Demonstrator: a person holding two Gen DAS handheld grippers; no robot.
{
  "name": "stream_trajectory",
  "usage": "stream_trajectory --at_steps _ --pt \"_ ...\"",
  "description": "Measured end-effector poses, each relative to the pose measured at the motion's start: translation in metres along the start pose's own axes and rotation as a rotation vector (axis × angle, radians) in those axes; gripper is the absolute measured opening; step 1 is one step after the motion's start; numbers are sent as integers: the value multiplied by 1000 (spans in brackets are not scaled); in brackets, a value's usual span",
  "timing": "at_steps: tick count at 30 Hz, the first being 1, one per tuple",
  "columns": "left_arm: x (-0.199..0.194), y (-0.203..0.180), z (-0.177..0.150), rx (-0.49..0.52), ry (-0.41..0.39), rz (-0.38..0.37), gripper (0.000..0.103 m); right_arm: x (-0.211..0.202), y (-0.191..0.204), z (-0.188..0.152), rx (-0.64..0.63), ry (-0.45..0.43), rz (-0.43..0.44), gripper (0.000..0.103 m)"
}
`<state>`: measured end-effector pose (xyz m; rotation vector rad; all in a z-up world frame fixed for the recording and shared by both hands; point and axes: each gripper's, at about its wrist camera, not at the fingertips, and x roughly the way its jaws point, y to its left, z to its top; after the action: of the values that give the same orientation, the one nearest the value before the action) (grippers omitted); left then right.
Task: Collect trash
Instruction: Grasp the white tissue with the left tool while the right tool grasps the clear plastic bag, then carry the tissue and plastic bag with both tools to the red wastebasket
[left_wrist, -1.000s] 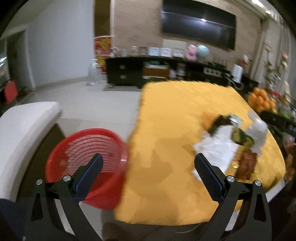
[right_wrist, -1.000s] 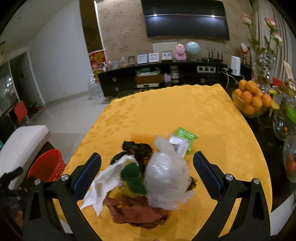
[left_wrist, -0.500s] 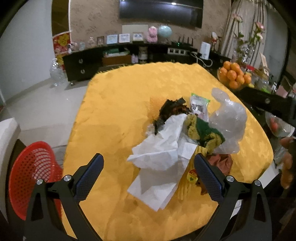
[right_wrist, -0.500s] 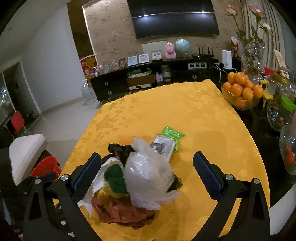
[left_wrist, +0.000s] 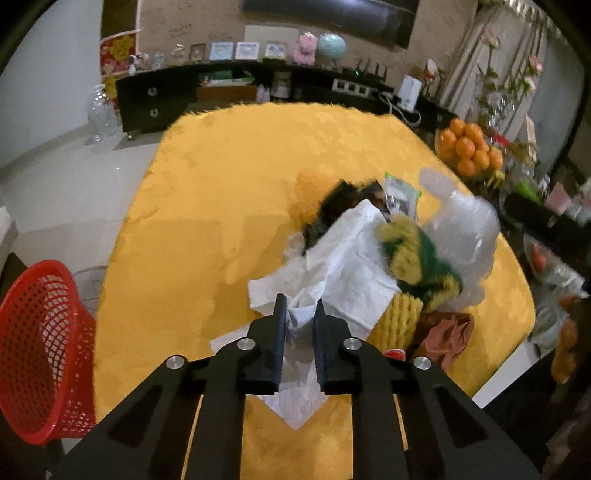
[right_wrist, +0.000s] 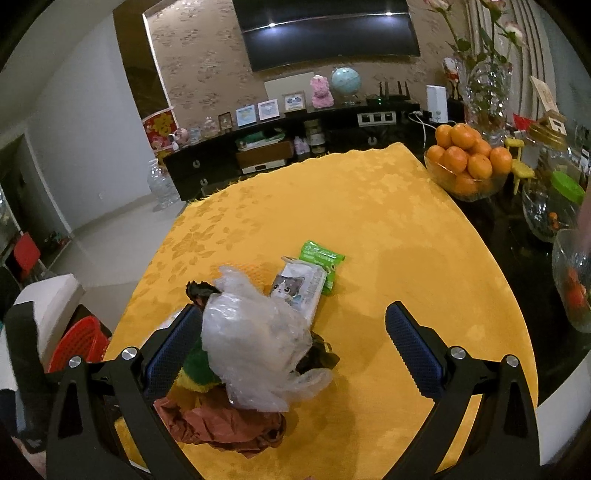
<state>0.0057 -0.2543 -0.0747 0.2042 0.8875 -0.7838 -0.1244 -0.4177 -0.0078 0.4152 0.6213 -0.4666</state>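
A heap of trash lies on the yellow tablecloth (left_wrist: 207, 221). It holds white tissue paper (left_wrist: 347, 266), a clear plastic bag (left_wrist: 461, 229), a green-and-yellow scrap (left_wrist: 417, 254), a brown wrapper (left_wrist: 447, 332) and a black scrap (left_wrist: 332, 210). My left gripper (left_wrist: 300, 306) is shut on the near edge of the white tissue paper. My right gripper (right_wrist: 293, 314) is open above the heap, with the clear plastic bag (right_wrist: 255, 336) by its left finger. A cat-print packet (right_wrist: 299, 288) and a green packet (right_wrist: 321, 258) lie behind the bag.
A red mesh basket (left_wrist: 40, 350) stands on the floor left of the table, also in the right wrist view (right_wrist: 79, 343). A glass bowl of oranges (right_wrist: 465, 166) and glass jars (right_wrist: 550, 206) stand at the table's right. A black TV cabinet (right_wrist: 295, 147) runs along the far wall.
My left gripper swung from the basket to the heap, came down and shut on the white tissue paper. My right gripper drifted closer over the heap, still open.
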Motion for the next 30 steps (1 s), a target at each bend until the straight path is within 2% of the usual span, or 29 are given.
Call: stream_trajectory --at_steps 8,14,21,24,26,30 --pt "-44 22 7 -48 -116 49 11 1 -3 0 30 -1 22 97" --pt "-70 36 10 -66 -183 109 11 13 15 -6 -42 24 62 97" --pt "-83 47 11 -72 -218 156 11 40 40 -13 -132 81 59 95" --pt "-86 53 9 -76 -224 170 11 55 46 -16 -156 118 44 86" --pt "-87 56 7 -83 -227 174 11 64 49 -19 -179 148 39 70" --pt "-91 64 6 -102 -235 178 11 66 54 -20 -199 154 17 52"
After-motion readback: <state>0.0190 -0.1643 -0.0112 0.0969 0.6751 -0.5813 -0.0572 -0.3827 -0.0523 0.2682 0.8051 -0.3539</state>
